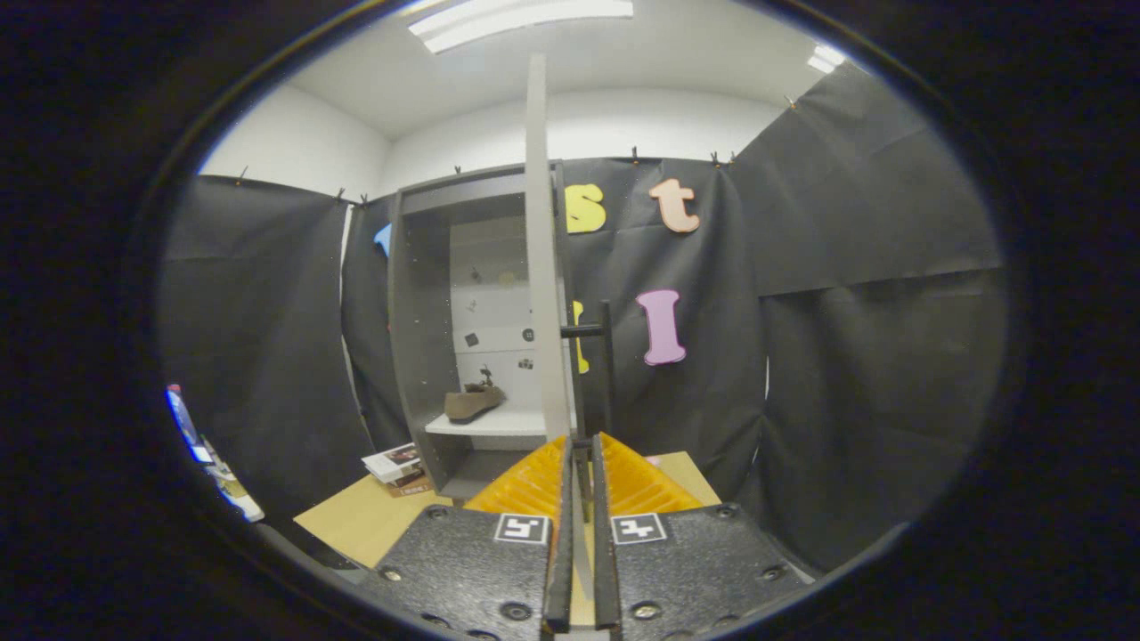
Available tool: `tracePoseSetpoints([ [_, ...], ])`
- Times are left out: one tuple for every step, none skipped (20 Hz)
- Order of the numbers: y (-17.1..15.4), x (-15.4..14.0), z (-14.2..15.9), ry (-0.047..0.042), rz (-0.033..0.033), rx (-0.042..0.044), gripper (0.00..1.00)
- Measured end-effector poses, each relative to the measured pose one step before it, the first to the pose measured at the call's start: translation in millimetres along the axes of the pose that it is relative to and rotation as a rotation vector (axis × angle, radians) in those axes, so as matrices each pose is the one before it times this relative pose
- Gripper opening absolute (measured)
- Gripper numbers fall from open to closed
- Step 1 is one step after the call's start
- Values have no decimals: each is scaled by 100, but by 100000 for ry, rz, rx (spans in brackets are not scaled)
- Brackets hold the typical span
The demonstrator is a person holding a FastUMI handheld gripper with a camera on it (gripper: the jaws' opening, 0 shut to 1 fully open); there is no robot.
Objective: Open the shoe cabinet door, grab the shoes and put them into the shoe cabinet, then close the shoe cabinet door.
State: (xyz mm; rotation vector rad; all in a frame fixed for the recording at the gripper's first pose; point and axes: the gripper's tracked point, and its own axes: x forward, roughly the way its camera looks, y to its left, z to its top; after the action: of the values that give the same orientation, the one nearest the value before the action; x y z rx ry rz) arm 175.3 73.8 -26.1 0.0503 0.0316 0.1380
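Note:
The grey shoe cabinet (419, 338) stands open on the wooden table (356, 521). A brown shoe (472, 402) lies on its white shelf (490, 424), well beyond the fingers. The cabinet door (539, 267) is swung out toward me and shows edge-on, rising straight up from the fingertips. Its black bar handle (606, 365) runs down the right side of the door. My gripper (581, 442) is shut on the lower end of that handle, and the door's edge shows in the narrow gap between the fingers.
A small stack of books (396, 467) lies on the table left of the cabinet's foot. Black cloth walls close in on the left, behind and on the right. Some objects (209, 454) sit low at the far left.

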Motion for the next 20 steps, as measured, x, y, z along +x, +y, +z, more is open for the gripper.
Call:
tracePoseSetpoints([
  [-332,84,234,-1678,-469,-867,21],
  [-344,122,289,-1837,-1413,-294,35],
  [-43,84,-77,-1015,-1674,491,45],
  [-13,240,-171,256,-1639,482,55],
  [532,-329,-264,-163,1049,-558,67],
  [350,-85,-159,-537,1295,-960,79],
  [182,4,-70,-516,522,-762,90],
  [191,200,-204,-186,645,-357,100],
  [304,-59,-372,892,875,-723,100],
  [389,1,-345,325,1122,-301,100],
  [383,21,-297,280,723,414,100],
  [315,114,-271,106,585,1156,100],
  [421,193,-296,577,266,1388,100],
  [464,245,-276,371,896,1379,100],
  [472,79,-382,749,903,1792,100],
  [482,210,-220,121,1165,1988,100],
  [634,222,-535,1265,1576,1619,100],
  [315,221,-511,1356,647,980,100],
  [56,119,-538,1972,-176,383,100],
  [-10,105,-697,2571,-276,-126,100],
])
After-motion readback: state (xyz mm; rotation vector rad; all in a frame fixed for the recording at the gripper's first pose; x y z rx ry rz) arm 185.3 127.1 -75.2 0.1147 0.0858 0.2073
